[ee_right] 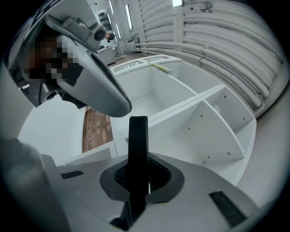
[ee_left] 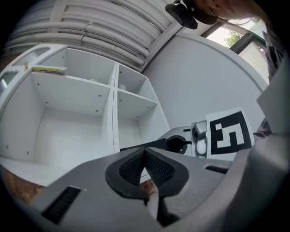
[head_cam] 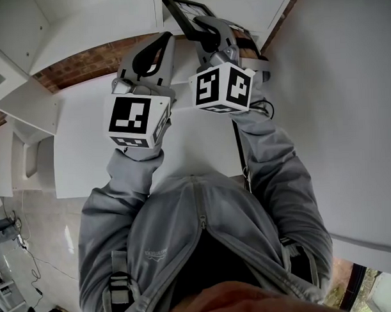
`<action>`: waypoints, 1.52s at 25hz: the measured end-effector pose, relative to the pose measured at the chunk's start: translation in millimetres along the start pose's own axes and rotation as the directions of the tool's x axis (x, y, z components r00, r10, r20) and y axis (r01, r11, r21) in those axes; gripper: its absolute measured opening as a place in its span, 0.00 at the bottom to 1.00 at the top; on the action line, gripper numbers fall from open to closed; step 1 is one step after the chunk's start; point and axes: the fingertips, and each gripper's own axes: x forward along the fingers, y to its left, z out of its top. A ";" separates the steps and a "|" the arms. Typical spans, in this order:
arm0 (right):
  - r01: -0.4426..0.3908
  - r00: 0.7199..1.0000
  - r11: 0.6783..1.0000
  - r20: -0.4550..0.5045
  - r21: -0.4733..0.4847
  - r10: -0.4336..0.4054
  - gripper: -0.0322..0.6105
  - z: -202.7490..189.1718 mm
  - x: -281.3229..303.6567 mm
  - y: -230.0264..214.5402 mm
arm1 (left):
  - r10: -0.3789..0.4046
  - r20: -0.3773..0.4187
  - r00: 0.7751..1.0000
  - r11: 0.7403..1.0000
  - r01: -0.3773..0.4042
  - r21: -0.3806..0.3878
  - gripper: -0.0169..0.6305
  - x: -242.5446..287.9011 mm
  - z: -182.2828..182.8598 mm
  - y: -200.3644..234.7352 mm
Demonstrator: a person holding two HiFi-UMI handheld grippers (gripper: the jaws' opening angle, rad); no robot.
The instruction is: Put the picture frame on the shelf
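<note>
Black-and-white square marks on each cube point(head_cam: 131, 119). Tiny print on the grey hoodie point(head_cam: 162, 252), too small to read. Thin black picture frame point(head_cam: 184, 12) pinched edge-on between the ribbed pads of the right gripper point(head_cam: 202, 22), up in front of the white shelf point(ee_right: 199, 113). Left gripper point(head_cam: 166, 37) pressed closed on nothing. Smooth, flat boards with straight edges; wide boxy bays open ahead.
</note>
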 end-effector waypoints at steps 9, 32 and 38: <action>-0.036 0.998 0.990 -0.052 -0.137 0.029 0.10 -7.5 16.0 8.6 | 0.007 -0.004 1.000 1.000 -0.007 -0.009 0.04 5.4 -6.7 6.4; -0.059 0.996 0.958 -0.082 -0.281 0.038 0.11 -12.0 36.4 20.7 | -0.114 -0.082 0.990 0.992 0.108 -0.070 0.17 21.1 -34.7 -6.3; -0.085 0.996 0.981 -0.023 -0.173 0.082 0.13 -10.2 25.1 21.5 | -0.089 -0.072 0.993 0.994 0.084 -0.073 0.16 19.9 -34.9 -4.6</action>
